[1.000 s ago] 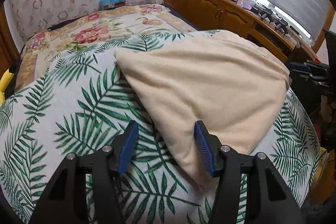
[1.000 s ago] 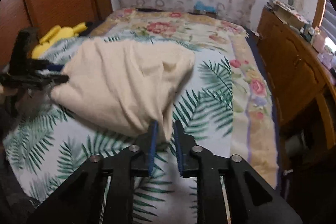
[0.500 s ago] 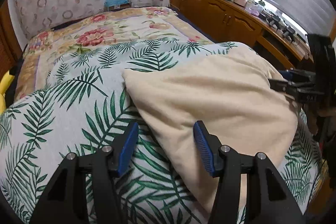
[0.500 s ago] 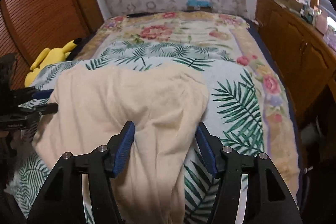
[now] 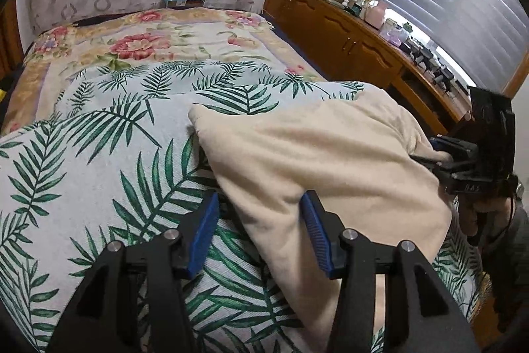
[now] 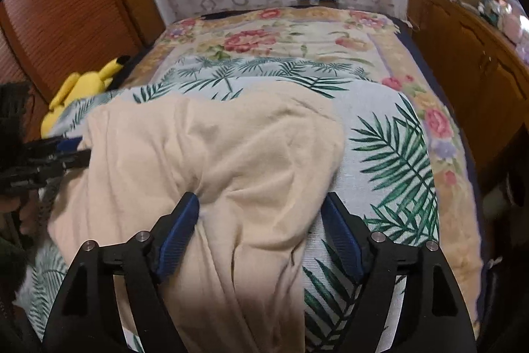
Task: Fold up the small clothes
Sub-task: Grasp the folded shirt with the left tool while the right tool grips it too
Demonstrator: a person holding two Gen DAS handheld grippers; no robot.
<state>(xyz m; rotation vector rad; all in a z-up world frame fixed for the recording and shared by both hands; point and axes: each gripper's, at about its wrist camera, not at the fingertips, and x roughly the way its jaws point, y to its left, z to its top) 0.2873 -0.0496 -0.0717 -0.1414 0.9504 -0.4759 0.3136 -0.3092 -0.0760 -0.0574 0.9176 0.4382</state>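
A cream garment (image 5: 330,161) lies rumpled on the palm-leaf bedspread (image 5: 82,171). My left gripper (image 5: 259,200) hangs over its left edge. Its jaws are closing slightly, the cloth edge lies between them, and the pads stand off it. In the right wrist view the garment (image 6: 215,154) fills the middle. My right gripper (image 6: 261,200) is low over its near right part, its jaws opening wide with a raised fold between them, unpinched. Each view shows the other gripper at the garment's far side: the right gripper (image 5: 456,161) and the left gripper (image 6: 66,151).
A floral blanket (image 5: 148,42) covers the far half of the bed. A wooden cabinet (image 5: 347,42) with clutter on top runs along the right under a blinded window. A yellow plush toy (image 6: 79,88) lies at the bed's left edge by a wooden door (image 6: 66,5).
The right gripper, nearly shut at the garment's near corner, has opened wide and moved in over the cloth. The garment has settled flatter. The left gripper has shifted slightly along the edge.
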